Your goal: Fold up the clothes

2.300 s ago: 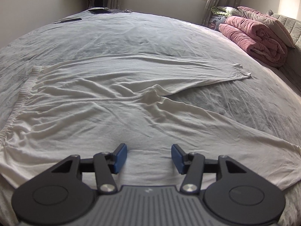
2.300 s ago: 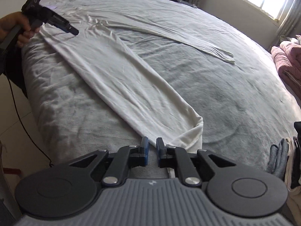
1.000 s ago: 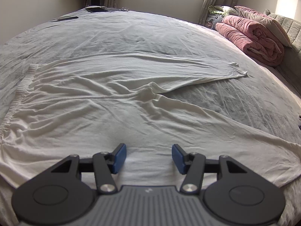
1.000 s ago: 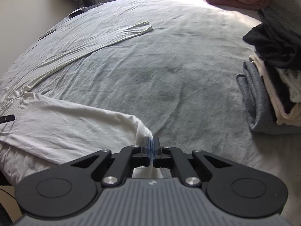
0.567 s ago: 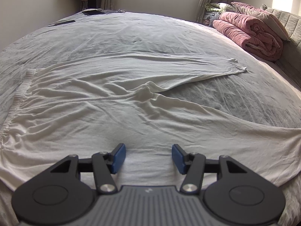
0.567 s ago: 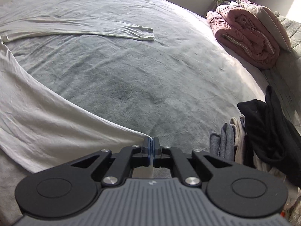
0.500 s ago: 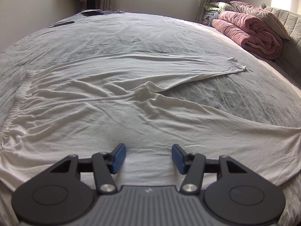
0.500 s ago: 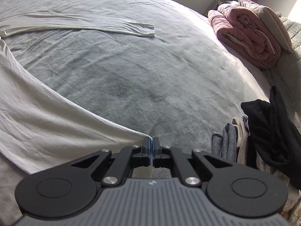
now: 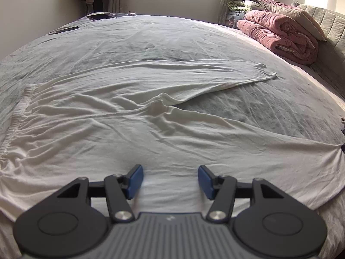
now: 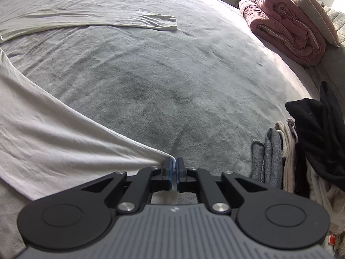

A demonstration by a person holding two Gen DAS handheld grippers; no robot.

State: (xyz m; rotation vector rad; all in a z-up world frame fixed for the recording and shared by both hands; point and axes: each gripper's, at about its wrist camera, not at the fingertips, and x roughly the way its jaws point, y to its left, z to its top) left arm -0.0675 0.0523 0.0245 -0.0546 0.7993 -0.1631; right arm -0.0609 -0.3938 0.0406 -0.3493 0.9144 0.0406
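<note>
Cream trousers [image 9: 129, 129] lie spread on the grey bed, waistband [image 9: 19, 112] at the left and both legs reaching right. My left gripper [image 9: 170, 178] hovers over the seat of the trousers. Its jaws are wide and still opening, and no cloth is pinched between them. In the right wrist view my right gripper [image 10: 173, 168] pinches the cuff corner of the near leg [image 10: 54, 146]. That leg is pulled taut toward it. Its jaws are easing open slightly, but the pads still press the cloth. The far leg's cuff [image 10: 166, 22] lies flat.
A rolled pink quilt [image 9: 280, 32] and a pillow sit at the bed's far right by the headboard. A heap of grey, beige and black clothes [image 10: 301, 146] lies just right of my right gripper. Dark flat items [image 9: 99, 16] rest at the far edge.
My right gripper, shut on the near cuff, rolled and shifted; the leg now runs tauter toward the right. The left gripper stayed over the trousers.
</note>
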